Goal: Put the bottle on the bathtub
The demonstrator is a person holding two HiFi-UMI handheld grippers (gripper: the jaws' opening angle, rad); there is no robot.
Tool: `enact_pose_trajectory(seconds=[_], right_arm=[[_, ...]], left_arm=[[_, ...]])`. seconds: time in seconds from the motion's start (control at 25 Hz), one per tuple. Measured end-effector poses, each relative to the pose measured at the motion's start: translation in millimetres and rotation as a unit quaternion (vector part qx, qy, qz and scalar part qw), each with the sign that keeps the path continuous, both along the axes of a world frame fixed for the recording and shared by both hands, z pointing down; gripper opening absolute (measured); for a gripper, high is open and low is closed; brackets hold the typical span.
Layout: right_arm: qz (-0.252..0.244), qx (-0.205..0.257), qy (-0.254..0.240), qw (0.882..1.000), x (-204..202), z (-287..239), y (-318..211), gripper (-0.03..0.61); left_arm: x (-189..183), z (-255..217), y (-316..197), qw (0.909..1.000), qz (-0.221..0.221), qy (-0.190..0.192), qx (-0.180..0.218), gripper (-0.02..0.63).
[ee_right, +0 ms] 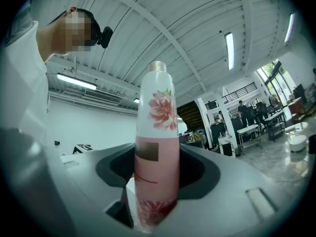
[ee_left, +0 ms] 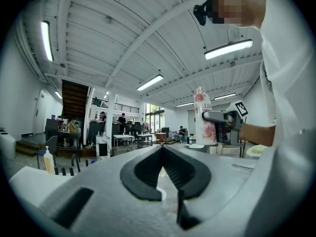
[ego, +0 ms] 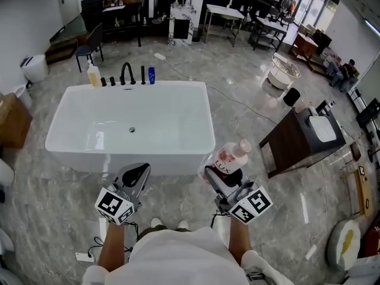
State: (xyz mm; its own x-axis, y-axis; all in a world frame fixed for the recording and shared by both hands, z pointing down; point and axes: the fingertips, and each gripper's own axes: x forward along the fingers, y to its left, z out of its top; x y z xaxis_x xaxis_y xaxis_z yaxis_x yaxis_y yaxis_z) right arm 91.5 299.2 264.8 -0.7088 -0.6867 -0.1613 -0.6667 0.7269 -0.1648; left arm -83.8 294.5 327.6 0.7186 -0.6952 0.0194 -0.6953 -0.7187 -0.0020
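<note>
Right tongs [ego: 221, 172] are clamped on the lower body of the pink flowered bottle [ego: 233, 156], which I hold in the air just off the near right corner of the bathtub [ego: 178, 85], not yet over it. Left tongs [ego: 135, 174] are pressed together with nothing in them, near the tub's front wall. To do this well, I judge I should keep the bottle upright, bring it over the rim, centre its base on that narrow ledge and let go only once it stands flat. By my count: one bathtub, one bottle in my grip, and on the far rim one yellowish bottle [ego: 93, 75], one blue bottle [ego: 151, 75], one curved black spout [ego: 126, 73] and three small black fittings beside it.
</note>
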Motion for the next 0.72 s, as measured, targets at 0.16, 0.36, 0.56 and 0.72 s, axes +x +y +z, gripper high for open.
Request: enact_pose_trajectory(seconds=[0.16, 0.36, 0.56, 0.72], right_arm=[[0.006, 0.002, 0.020, 1.000, -3, 6, 0, 0.245], [0.011, 0.011, 0.054, 0.998, -1, 10, -3, 0.245], [0.006, 0.005, 0.045, 0.999, 12, 13, -9, 0.245], [0.005, -0.003, 0.043, 0.999, 22, 21, -19, 0.245]], left_arm=[[-2, 4, 2, 1.0000, -0.003, 0.003, -0.002, -0.002], [2, 3, -5, 1.0000, -0.007, 0.001, -0.001, -0.002], [14, 9, -13, 0.9999, -0.011, 0.006, -0.010, -0.002], [24, 12, -25, 0.9998, -0.011, -0.005, -0.013, -0.002]])
